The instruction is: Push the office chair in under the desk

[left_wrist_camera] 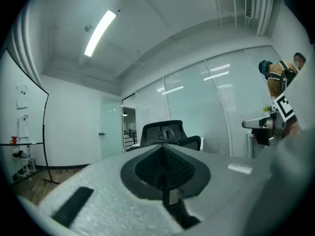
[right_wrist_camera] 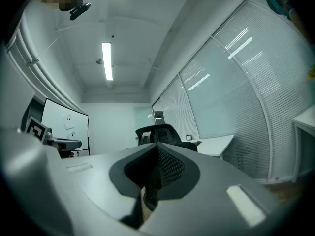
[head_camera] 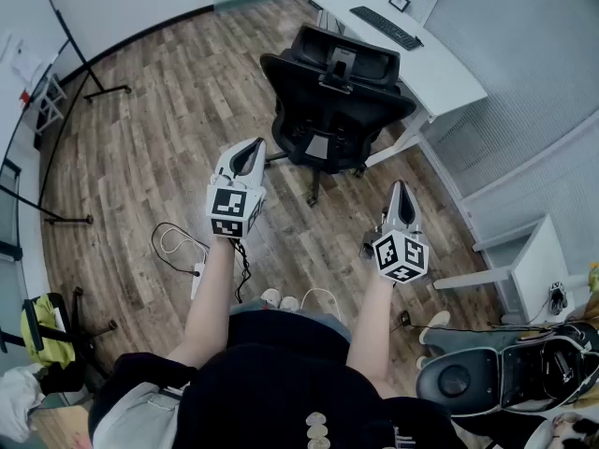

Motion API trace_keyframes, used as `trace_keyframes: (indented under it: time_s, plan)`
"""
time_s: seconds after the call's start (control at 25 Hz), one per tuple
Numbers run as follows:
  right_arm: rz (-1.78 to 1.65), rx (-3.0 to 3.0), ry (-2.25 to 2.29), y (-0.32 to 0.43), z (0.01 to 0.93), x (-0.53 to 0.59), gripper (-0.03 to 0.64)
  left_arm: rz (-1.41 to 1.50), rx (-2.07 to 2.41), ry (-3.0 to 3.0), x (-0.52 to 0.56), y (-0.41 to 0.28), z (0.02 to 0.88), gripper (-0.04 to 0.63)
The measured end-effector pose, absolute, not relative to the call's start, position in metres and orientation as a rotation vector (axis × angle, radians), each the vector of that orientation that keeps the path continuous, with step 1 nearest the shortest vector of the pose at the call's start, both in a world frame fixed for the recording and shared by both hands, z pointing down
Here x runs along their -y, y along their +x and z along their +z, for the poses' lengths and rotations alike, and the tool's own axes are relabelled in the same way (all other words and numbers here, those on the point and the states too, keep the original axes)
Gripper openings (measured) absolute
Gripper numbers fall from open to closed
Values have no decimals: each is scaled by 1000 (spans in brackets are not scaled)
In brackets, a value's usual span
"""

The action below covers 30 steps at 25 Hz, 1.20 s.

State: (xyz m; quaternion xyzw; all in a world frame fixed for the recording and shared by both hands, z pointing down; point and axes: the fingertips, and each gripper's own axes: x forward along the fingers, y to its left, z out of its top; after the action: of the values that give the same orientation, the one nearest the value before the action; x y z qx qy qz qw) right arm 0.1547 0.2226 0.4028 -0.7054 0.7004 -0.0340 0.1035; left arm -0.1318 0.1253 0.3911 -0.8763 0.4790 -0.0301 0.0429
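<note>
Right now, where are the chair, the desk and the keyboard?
chair (head_camera: 323,96): head view, on its backrest.
desk (head_camera: 442,73): head view, on its bare top.
keyboard (head_camera: 386,27): head view, on its keys.

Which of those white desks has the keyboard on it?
The far desk, just behind the black office chair: a dark keyboard lies on it. The nearer white desk at right shows none.

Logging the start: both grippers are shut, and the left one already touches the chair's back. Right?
No: the head view shows the left gripper short of the office chair, floor between them. Both it and the right gripper are shut.
</note>
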Motion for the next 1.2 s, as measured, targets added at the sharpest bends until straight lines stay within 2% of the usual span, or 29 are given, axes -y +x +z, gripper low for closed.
trace_keyframes:
  time_s: [1.2]
  plan:
    - [-122, -2122, -2036, 156, 412, -223, 5, -147, -1507, -2709, -133, -125, 411, 6]
